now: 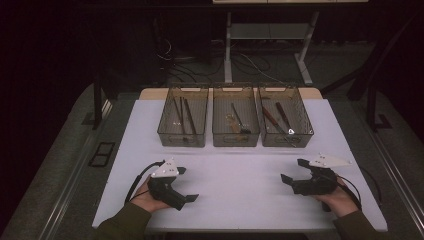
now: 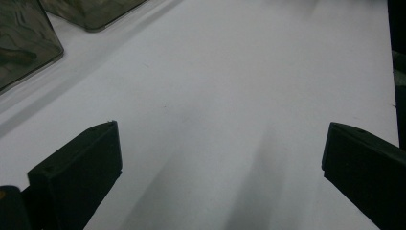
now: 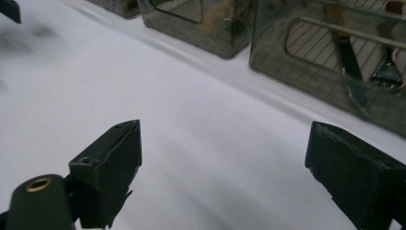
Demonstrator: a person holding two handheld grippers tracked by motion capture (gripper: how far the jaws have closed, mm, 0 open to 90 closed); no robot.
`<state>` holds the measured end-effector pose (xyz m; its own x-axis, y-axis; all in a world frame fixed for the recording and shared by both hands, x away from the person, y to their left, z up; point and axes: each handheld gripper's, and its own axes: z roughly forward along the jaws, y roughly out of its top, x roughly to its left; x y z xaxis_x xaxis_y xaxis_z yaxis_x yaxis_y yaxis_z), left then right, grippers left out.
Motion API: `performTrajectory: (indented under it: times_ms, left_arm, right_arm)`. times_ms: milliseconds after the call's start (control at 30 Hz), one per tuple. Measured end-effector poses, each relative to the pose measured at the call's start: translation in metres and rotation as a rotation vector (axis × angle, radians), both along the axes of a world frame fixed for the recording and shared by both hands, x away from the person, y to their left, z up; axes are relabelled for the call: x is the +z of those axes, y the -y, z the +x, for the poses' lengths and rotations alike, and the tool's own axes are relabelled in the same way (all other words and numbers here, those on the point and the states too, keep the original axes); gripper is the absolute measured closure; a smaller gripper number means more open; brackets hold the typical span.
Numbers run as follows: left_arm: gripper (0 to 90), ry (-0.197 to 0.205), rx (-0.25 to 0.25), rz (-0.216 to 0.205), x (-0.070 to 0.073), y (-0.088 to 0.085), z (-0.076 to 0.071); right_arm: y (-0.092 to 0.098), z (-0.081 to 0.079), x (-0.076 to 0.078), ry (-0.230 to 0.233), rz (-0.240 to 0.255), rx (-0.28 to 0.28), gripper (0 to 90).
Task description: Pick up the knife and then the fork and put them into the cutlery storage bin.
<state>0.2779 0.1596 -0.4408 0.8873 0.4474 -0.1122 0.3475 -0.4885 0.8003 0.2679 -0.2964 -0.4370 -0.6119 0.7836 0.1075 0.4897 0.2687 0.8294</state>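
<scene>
Here we hold both black two-jaw grippers, left [image 1: 186,184] and right [image 1: 292,170], spread and empty over the white table [image 1: 235,180], so a careless reach could knock the nearby right-hand smoky clear plastic bin [image 1: 285,121] holding cutlery.

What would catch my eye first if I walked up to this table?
Probably the three see-through bins in a row at the far side of the white table, each holding utensils. Next, the two hand-held tools near the front edge: the left gripper and the right gripper, each with its jaws wide open and nothing between them.
</scene>
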Motion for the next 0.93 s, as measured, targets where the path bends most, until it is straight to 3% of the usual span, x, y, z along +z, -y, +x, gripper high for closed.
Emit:
performTrajectory:
  times_ms: [233,933]
  left_arm:
    - [0.0,0.000,0.005,0.000,-0.0001,-0.0001,-0.0001]
    - [0.0,-0.002,0.005,-0.001,-0.0003,0.0006,-0.0003]
  right_arm:
    - [-0.0023,-0.0074,-0.0048,-0.006,-0.012,0.007,12.5]
    - [-0.0042,-0.0088,-0.0060,-0.004,-0.034,0.028,12.5]
